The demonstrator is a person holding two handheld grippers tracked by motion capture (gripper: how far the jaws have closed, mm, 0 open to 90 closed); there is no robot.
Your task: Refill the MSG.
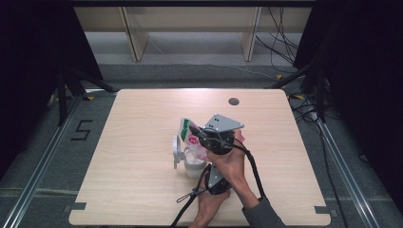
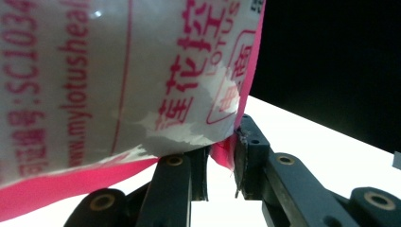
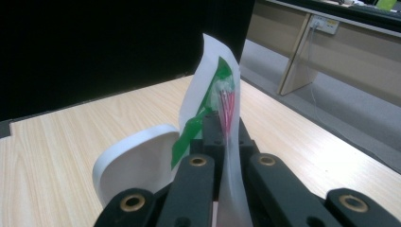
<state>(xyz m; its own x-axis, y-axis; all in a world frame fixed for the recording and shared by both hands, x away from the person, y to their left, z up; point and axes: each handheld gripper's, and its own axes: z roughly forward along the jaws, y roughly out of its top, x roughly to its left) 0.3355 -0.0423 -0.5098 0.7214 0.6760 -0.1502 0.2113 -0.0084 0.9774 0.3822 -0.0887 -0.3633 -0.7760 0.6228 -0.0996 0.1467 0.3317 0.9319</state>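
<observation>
Pink-edged packet, red "mylotushealth" web address

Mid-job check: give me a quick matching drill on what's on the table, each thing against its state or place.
Things:
1. left gripper
2. right gripper
3. white lid
4. table hole

States:
A. flipped up beside the bag
B. clamped on the bag's green-printed edge
C. pinching the bag's pink edge
D. at the far side of the table, nothing on it

Pairs: 1-C, 2-B, 3-A, 4-D
</observation>
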